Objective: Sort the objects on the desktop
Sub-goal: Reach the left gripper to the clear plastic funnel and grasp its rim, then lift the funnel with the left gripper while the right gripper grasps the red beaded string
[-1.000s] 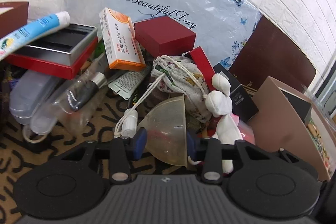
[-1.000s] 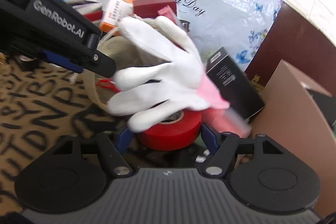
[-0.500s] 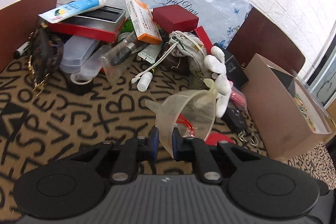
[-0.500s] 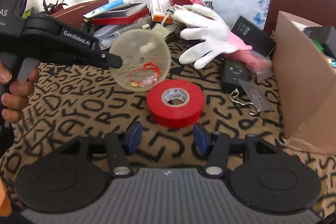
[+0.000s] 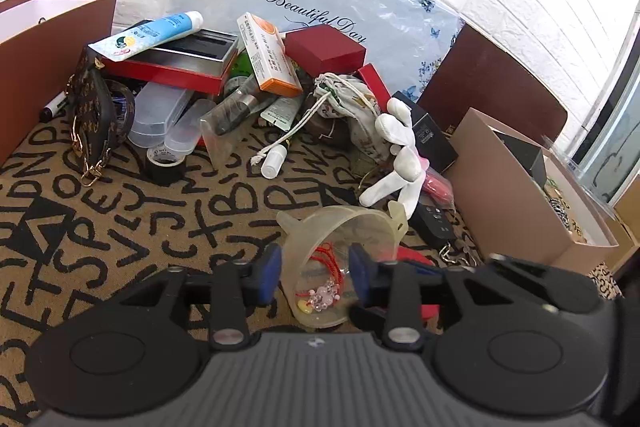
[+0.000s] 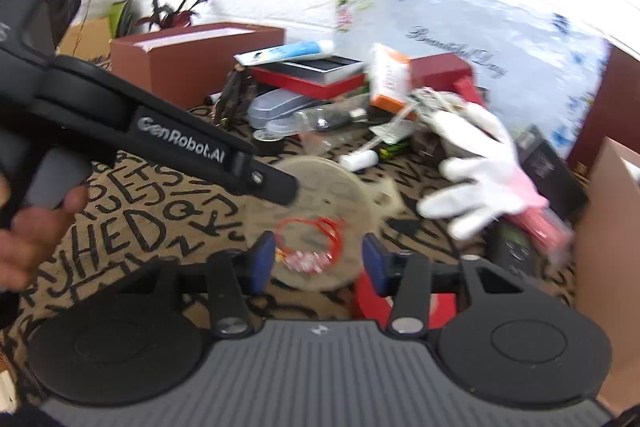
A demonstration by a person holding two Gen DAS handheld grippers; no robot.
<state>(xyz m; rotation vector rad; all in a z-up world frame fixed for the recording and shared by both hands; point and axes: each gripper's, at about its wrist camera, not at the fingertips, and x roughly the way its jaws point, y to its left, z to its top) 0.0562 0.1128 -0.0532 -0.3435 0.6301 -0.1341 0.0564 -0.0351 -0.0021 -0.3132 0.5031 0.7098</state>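
The funnel lies on its side near the front of the table, on the cloth with black letters, and a red string charm sits inside it. The left gripper has the funnel between its blue pads, but its jaws are opening and the pads look just apart from the thin wall, so it is not squeezing it. The right gripper comes in from the other side; its jaws are closing on nothing, with the funnel's wide mouth and the charm in front of them. The funnel looks light, thin and a bit bendy, and its smooth plastic could slip, so I think the rim or the small tab at its edge is the best place to pinch. The charm looks tiny and floppy and could fall out if the funnel tips. A red tape roll lies just beside the funnel, and a white glove lies near it toward the messy pile at the back edge.
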